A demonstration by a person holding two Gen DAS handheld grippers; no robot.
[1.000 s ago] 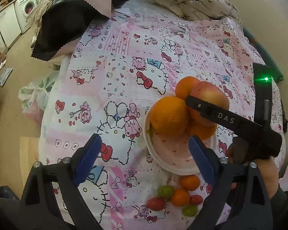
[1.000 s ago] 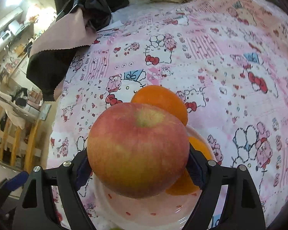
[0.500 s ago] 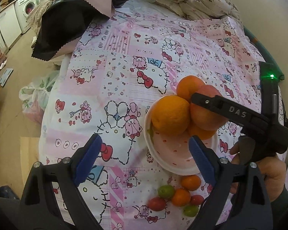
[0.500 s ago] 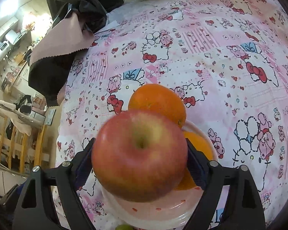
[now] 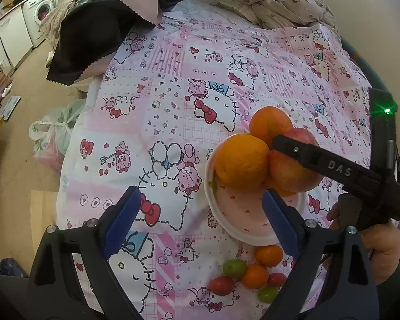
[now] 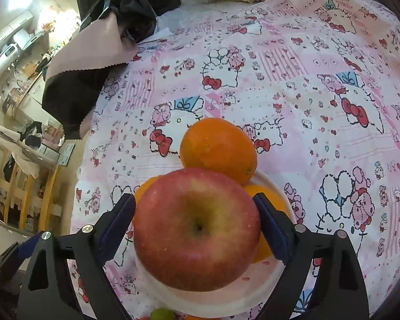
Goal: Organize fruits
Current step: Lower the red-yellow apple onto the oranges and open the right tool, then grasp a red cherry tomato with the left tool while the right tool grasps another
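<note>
The right gripper (image 6: 197, 229) has its fingers apart around the apple (image 6: 197, 229) atop the oranges (image 5: 241, 160) in the bowl (image 5: 242, 229); withdraw straight back without nudging it, while the left gripper (image 5: 200, 221) hangs open, empty.

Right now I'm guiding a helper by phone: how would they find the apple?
On the pink cartoon-print bedsheet stands a white bowl piled with fruit. The apple sits on the pile, between the right gripper's fingers. It is red with a yellowish patch; its neighbours are plain oranges.
</note>
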